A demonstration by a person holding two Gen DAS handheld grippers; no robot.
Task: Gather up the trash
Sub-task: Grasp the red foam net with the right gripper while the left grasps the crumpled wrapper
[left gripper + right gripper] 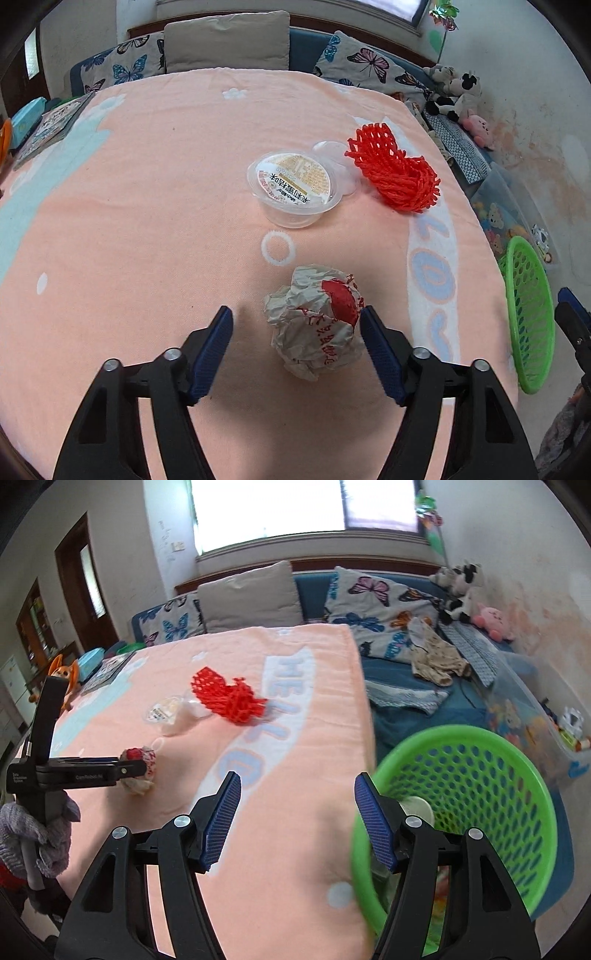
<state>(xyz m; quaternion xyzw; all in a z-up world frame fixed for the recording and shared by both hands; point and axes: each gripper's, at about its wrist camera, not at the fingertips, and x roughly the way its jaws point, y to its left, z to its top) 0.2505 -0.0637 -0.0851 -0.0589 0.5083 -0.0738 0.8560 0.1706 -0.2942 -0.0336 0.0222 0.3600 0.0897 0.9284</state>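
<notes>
Across the bed lies a peach blanket with pale blue letters and white dots; butterfly-print pillows and a grey cushion line its far edge under a bright window. Near the left edge a book rests on the blanket. Toward the middle a clear plastic cup with a printed lid stands just left of a red foam net, the two close together. At the near edge, the left tool stands wide around a crumpled paper wrapper; the right pad sits against or just beside the paper, the left pad clearly apart from it. Plush toys crowd the far right corner by a stained wall.

Only the right wrist view shows a door on the left, a gloved hand holding the left tool, and clothes on the blue sheet. The right tool is wide and empty, hanging over the blanket's right edge, its right finger in front of the rim of a green basket holding a pale item.
</notes>
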